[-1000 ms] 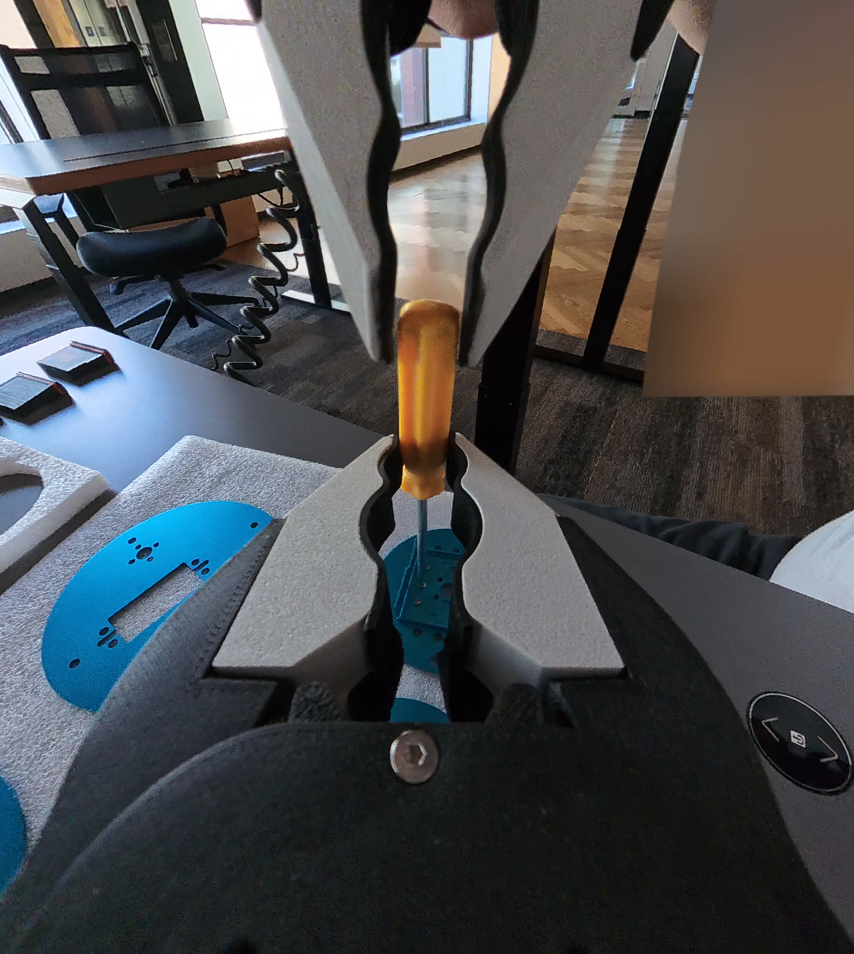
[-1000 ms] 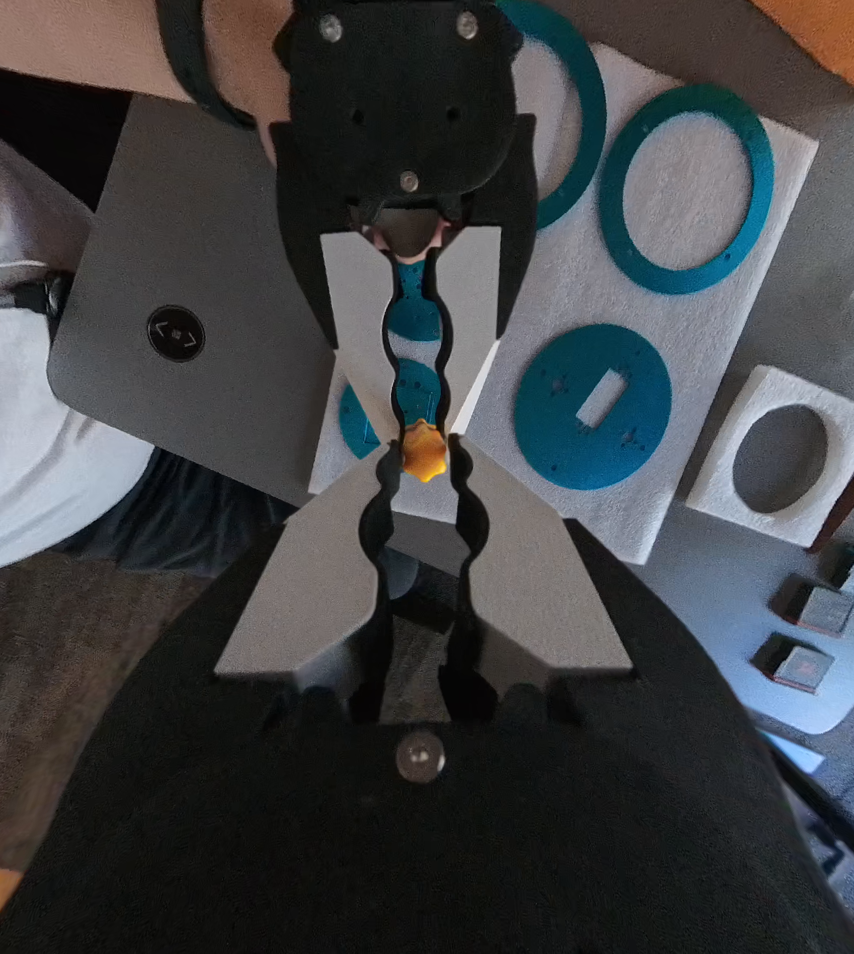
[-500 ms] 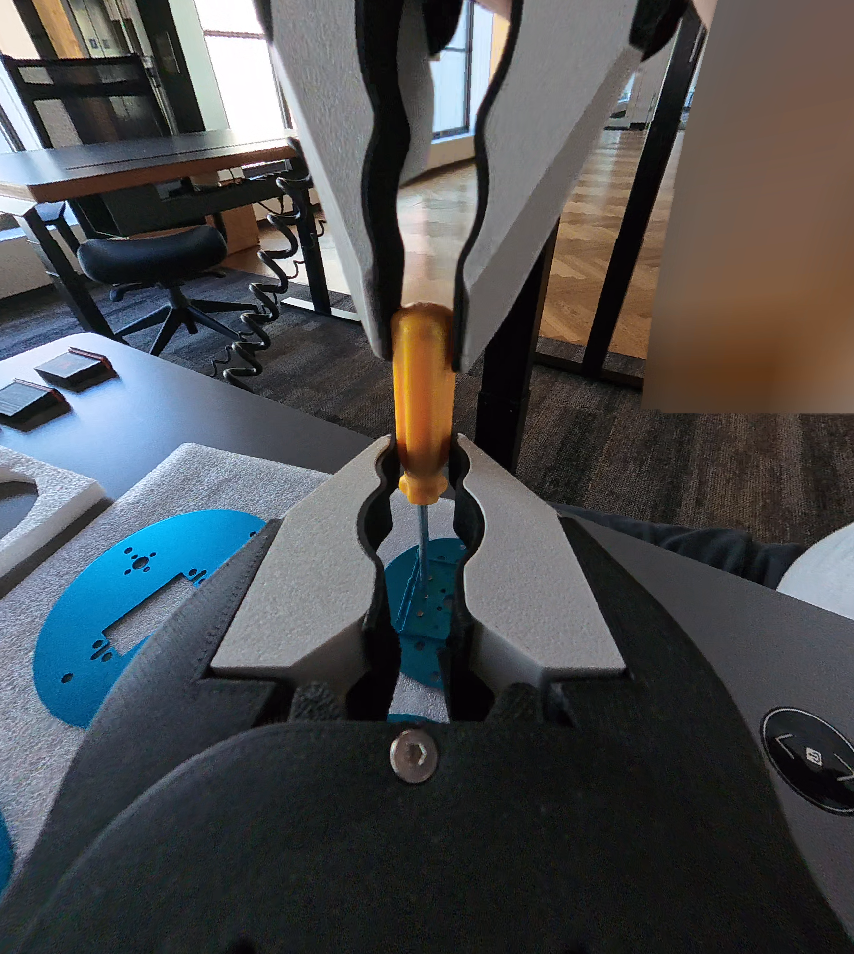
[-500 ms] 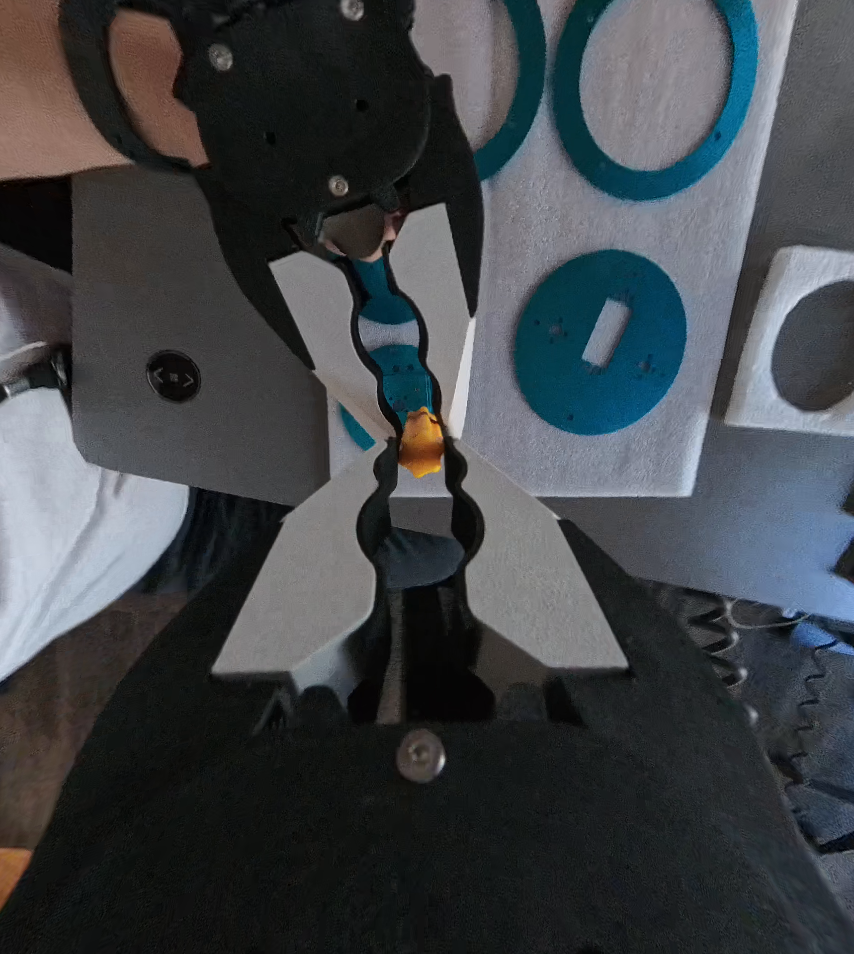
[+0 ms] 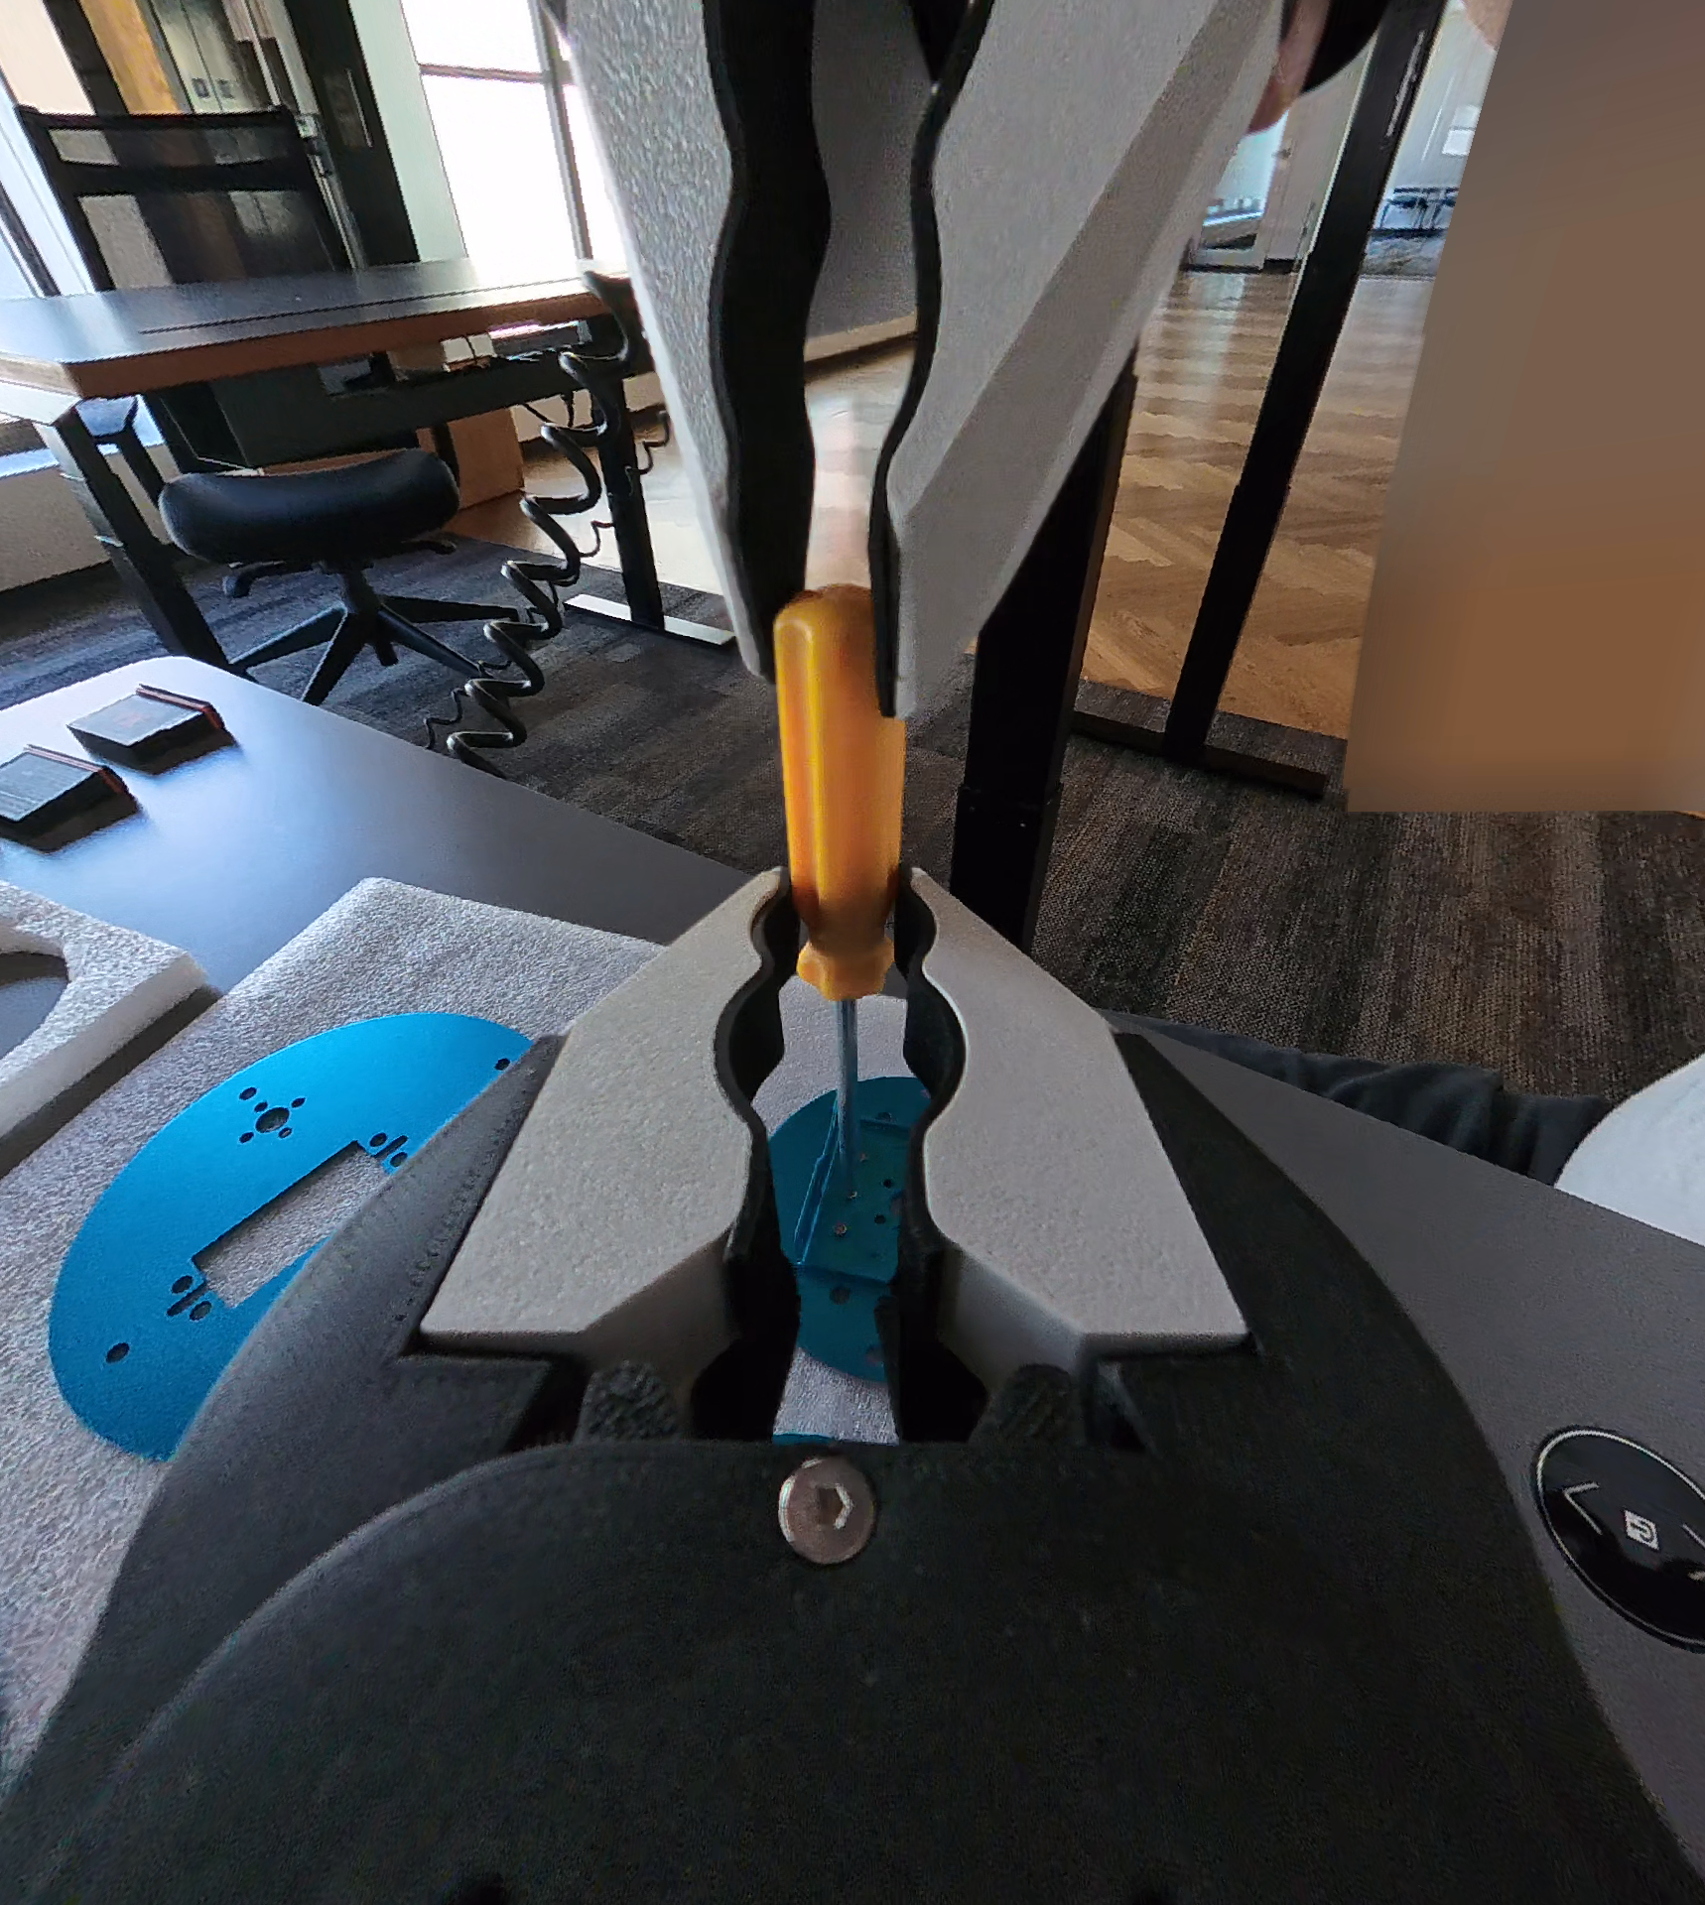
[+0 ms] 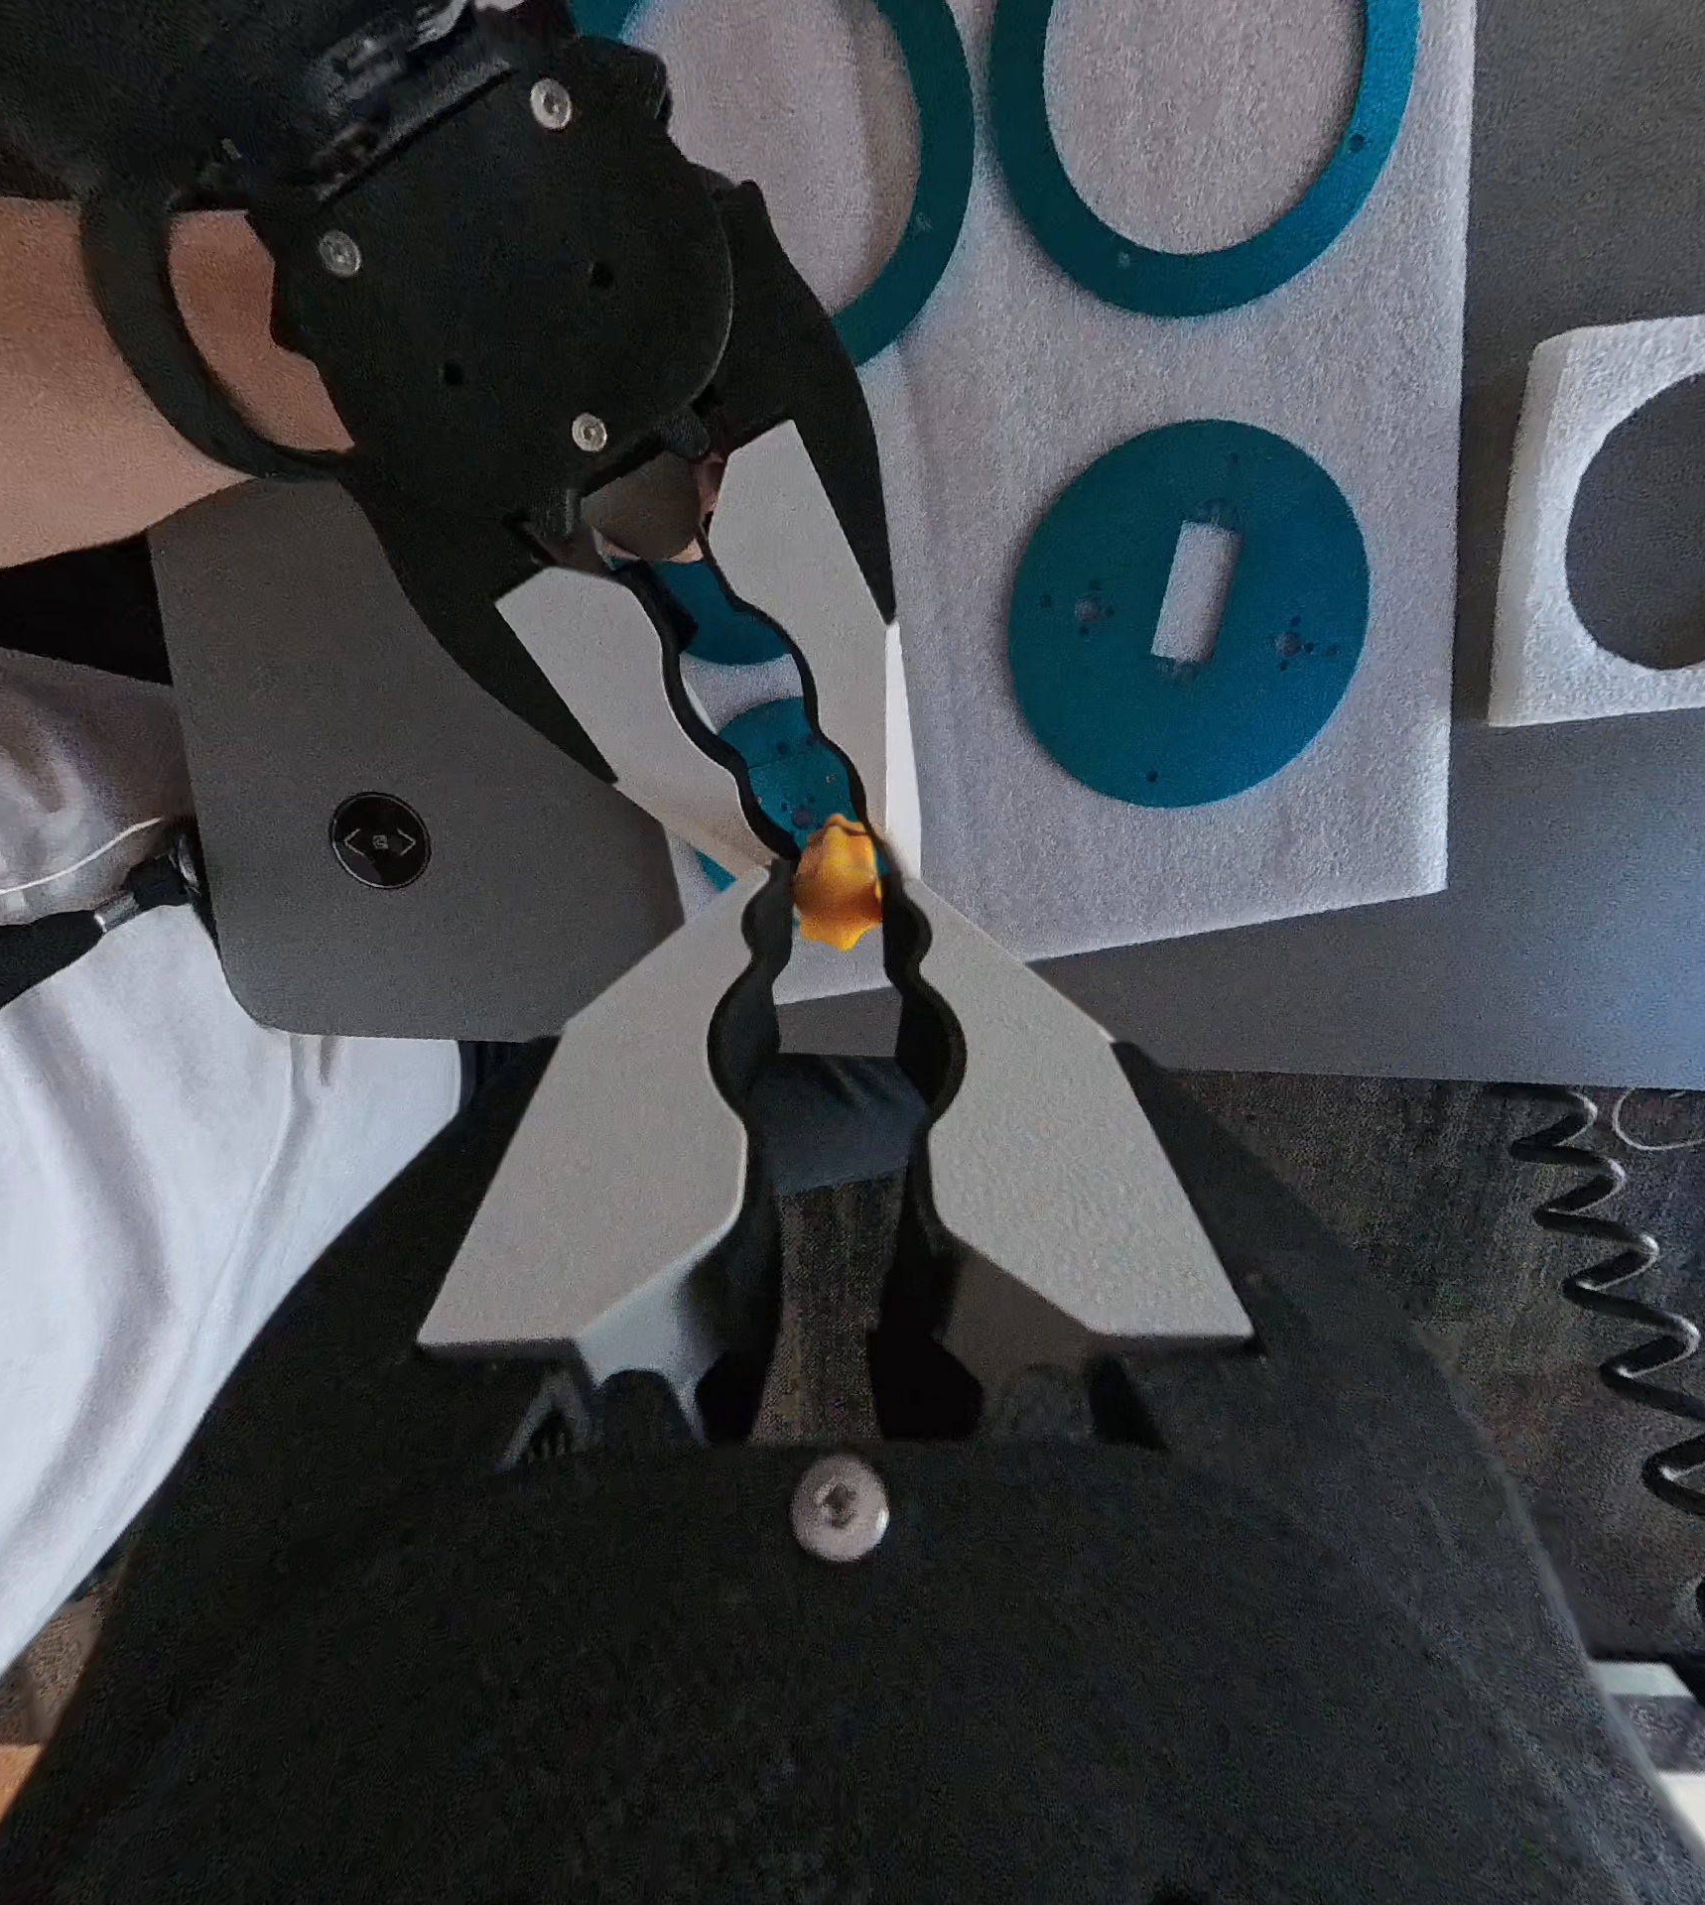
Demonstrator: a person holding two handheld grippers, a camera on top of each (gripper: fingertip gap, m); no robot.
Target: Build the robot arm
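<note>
An orange-handled screwdriver (image 5: 838,783) stands upright, its thin shaft down on a small blue perforated bracket (image 5: 854,1206) on white foam (image 5: 395,948). My left gripper (image 5: 843,907) is shut on the lower end of the handle. My right gripper (image 5: 828,670) comes down from above and is shut on the handle's top. In the right wrist view, I look straight down on the handle's top (image 6: 833,887) between my right gripper's fingertips (image 6: 833,897). The left gripper (image 6: 823,840) reaches in from the upper left, held by a hand.
A blue disc with a rectangular slot (image 6: 1189,619) and two blue rings (image 6: 1199,268) lie on the foam (image 6: 1189,876). A foam block with a round hole (image 6: 1550,670) lies beside it. Small black boxes (image 5: 147,727) sit far left. The grey table (image 5: 1550,1340) ends close in front; a coiled cable (image 6: 1653,1340) hangs there. My left tips are roughly 8 cm from the small blue perforated bracket (image 5: 854,1206).
My right gripper has twisted clockwise about the screwdriver's axis, still shut on the handle's top. The left gripper has kept its hold at the same spot.
</note>
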